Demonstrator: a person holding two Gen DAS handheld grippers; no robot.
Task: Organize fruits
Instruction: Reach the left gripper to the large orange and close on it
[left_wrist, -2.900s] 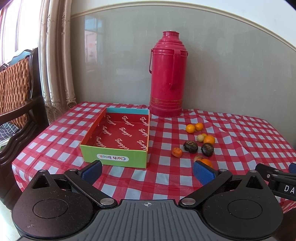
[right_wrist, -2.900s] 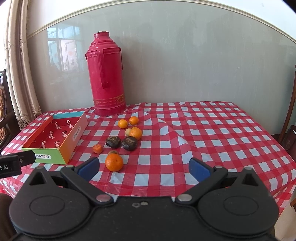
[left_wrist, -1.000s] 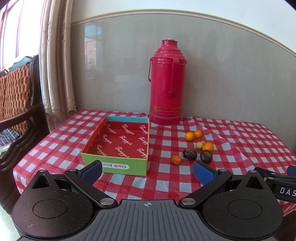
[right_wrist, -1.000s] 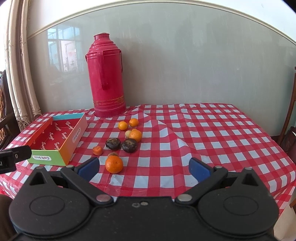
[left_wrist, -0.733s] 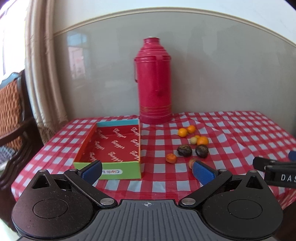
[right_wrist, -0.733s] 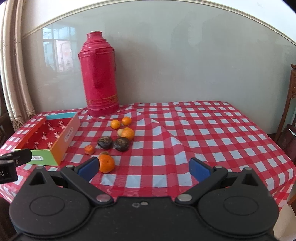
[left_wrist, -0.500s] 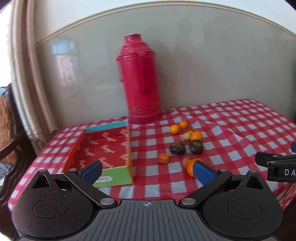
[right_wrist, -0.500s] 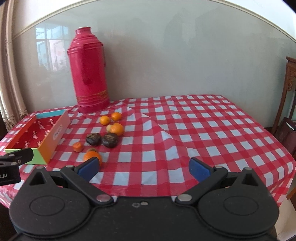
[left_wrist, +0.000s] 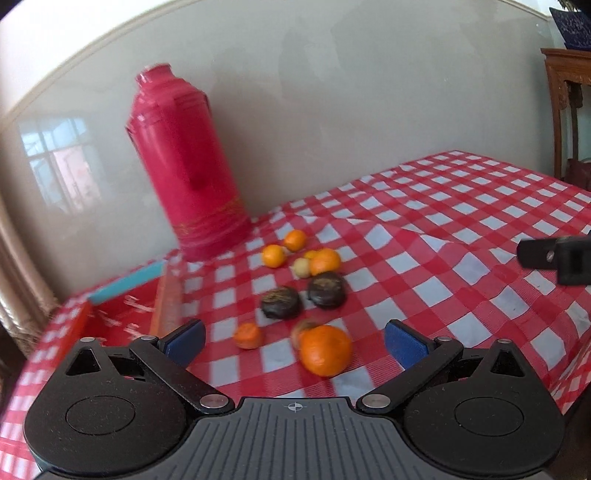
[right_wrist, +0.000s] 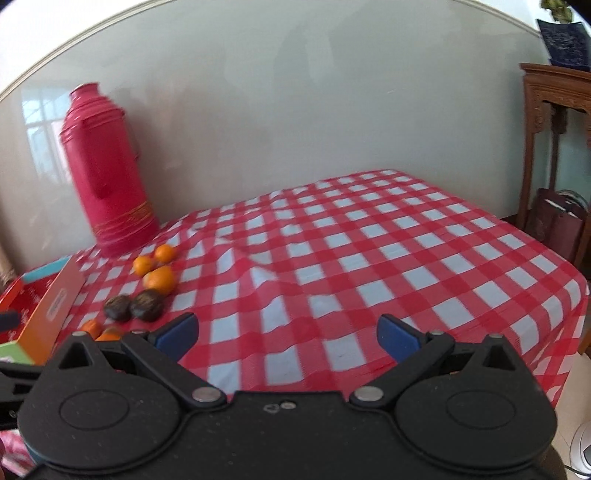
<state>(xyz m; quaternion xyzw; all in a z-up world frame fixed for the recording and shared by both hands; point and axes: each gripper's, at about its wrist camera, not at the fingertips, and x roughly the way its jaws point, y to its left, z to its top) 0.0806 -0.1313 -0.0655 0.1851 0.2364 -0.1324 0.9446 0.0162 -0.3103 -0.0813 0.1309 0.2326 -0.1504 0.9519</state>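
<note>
A red-and-white checked tablecloth covers the table, with a tall red thermos flask standing upright at its far side against the wall. To the left of the flask lies an open cardboard box with a red printed inside and a light blue far rim. The left gripper is spread wide with nothing between its blue pads, and the largest orange sits on the cloth in the gap between them, not touched by either pad. The right gripper is likewise wide apart and empty, over bare cloth well to the right of the fruit. Beyond the large orange lie two dark brown round fruits side by side, then several small oranges near the flask's base.
</note>
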